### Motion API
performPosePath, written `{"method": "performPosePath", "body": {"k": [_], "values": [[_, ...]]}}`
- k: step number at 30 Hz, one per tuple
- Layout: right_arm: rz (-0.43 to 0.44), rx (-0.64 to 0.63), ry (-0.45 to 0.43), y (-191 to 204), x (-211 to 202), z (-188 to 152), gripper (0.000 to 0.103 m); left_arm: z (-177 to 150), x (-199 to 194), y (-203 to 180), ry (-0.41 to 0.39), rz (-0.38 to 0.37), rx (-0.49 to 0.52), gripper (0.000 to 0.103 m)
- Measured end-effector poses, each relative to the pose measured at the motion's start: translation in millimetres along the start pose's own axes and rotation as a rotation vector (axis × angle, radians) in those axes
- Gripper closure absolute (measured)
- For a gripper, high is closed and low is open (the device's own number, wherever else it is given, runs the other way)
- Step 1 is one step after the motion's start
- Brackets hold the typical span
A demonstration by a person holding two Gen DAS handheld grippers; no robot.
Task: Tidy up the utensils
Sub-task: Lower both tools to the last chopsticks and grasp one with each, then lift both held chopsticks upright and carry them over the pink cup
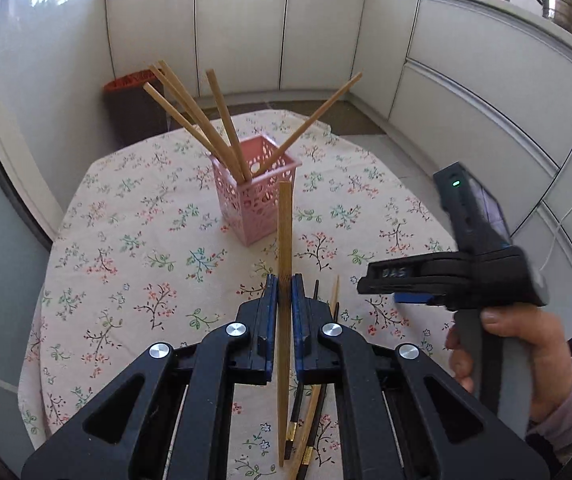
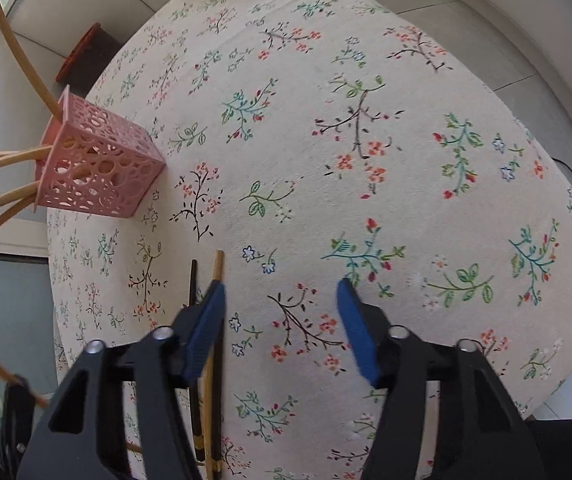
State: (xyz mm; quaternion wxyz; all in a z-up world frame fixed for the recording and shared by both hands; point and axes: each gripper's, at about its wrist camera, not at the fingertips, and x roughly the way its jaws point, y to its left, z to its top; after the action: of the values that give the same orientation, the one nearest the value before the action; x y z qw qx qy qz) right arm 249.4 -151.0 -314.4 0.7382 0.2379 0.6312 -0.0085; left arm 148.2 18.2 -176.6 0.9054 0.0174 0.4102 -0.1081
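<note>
My left gripper (image 1: 284, 294) is shut on a bamboo chopstick (image 1: 284, 236), holding it above the floral tablecloth (image 1: 134, 248). Its tip points toward the pink perforated holder (image 1: 256, 190). Several bamboo chopsticks (image 1: 190, 112) lean out of that holder. Loose black and bamboo chopsticks (image 1: 317, 396) lie on the cloth beneath the left gripper. In the right wrist view my right gripper (image 2: 282, 300) is open over bare cloth, with nothing between its blue pads (image 2: 355, 328). A bamboo chopstick (image 2: 218, 266) and a black one (image 2: 193, 280) lie beside its left finger. The holder (image 2: 98, 164) stands at far left.
A dark bin with an orange lid (image 1: 134, 92) stands behind the table. White cabinets (image 1: 465, 80) curve around the room, with metal pots (image 1: 565, 4) on the counter. A hand (image 1: 525, 352) holds the right gripper (image 1: 381, 284) at the table's right side.
</note>
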Motion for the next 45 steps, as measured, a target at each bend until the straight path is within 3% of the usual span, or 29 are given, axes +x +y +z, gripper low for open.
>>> {"method": "performPosePath", "body": {"k": [7, 11, 13, 15, 19, 25, 31, 38, 45], "values": [[-0.004, -0.011, -0.023, 19.9, 4.3, -2.4, 0.061, 6.4, -19.4, 15.4, -0.062, -0.027, -0.031, 0.097], [-0.074, -0.061, -0.047, 37.8, 11.0, -5.1, 0.062, 6.0, -25.4, 19.9, -0.08, -0.027, -0.041, 0.097], [-0.112, -0.102, -0.08, 48.3, 13.2, -9.1, 0.07, 6.2, -27.7, 23.9, -0.092, -0.021, -0.046, 0.097], [-0.101, -0.112, -0.073, 51.7, 18.4, -10.5, 0.096, 7.4, -30.0, 26.0, -0.102, -0.011, -0.054, 0.097], [-0.013, -0.041, -0.096, 39.3, 13.2, -7.4, 0.097, 9.7, -35.3, 27.6, -0.117, -0.01, -0.066, 0.097], [0.104, -0.022, -0.206, 15.9, -38.0, -9.1, 0.098, 13.5, -50.4, 22.7, -0.166, -0.027, -0.068, 0.097], [0.203, -0.065, -0.304, -0.3, -105.0, -32.8, 0.098, 16.3, -66.4, 19.8, -0.204, -0.07, -0.082, 0.097], [0.273, -0.113, -0.371, -15.8, -154.8, -67.0, 0.098, 16.5, -88.6, 10.6, -0.253, -0.076, -0.079, 0.097], [0.311, -0.19, -0.472, -15.5, -217.6, -80.5, 0.098, 20.1, -112.0, 8.4, -0.307, -0.058, -0.094, 0.097]]}}
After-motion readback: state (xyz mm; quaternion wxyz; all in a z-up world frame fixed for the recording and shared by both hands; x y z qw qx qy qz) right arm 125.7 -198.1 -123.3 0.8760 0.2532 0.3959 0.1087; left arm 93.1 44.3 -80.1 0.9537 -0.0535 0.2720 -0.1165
